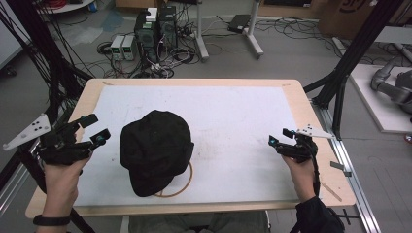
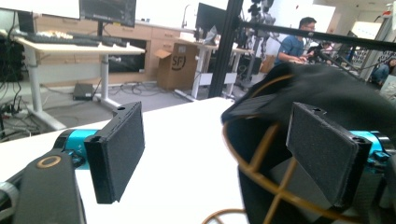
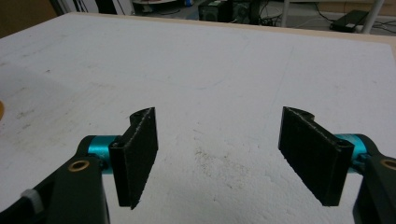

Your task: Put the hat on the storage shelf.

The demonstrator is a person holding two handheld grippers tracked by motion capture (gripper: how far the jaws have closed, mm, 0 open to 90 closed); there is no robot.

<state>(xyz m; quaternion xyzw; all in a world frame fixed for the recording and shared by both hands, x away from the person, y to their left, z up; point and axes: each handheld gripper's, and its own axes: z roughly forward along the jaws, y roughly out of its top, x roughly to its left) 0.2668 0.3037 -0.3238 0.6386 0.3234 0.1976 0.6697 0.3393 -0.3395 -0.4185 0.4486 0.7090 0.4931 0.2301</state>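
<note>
A: High view first: where is the black cap (image 1: 155, 150)?

B: On the white mat (image 1: 233, 121), draped over a golden wire stand (image 1: 180, 188), just off the tips of the left gripper (image 1: 94, 131). Most of the stand is hidden by the cap; an arc of its ring shows at the near edge.

A: Do the jaws touch it?

B: No. The left gripper is spread wide with nothing between its pads. In the left gripper view the cap (image 2: 327, 98) rises beyond the right-hand pad, which covers part of it, and golden wire (image 2: 254, 161) loops out from under the brim. The cap's lower part is cut off by the frame.

A: And the right gripper (image 1: 280, 137)?

B: Well apart from the cap, near the mat's far side edge. In its own view the right gripper (image 3: 217, 156) stands wide open, with bare, scuffed mat (image 3: 210, 60) between and ahead of the pads. A sliver of orange at the left frame edge is too cropped to identify.
</note>
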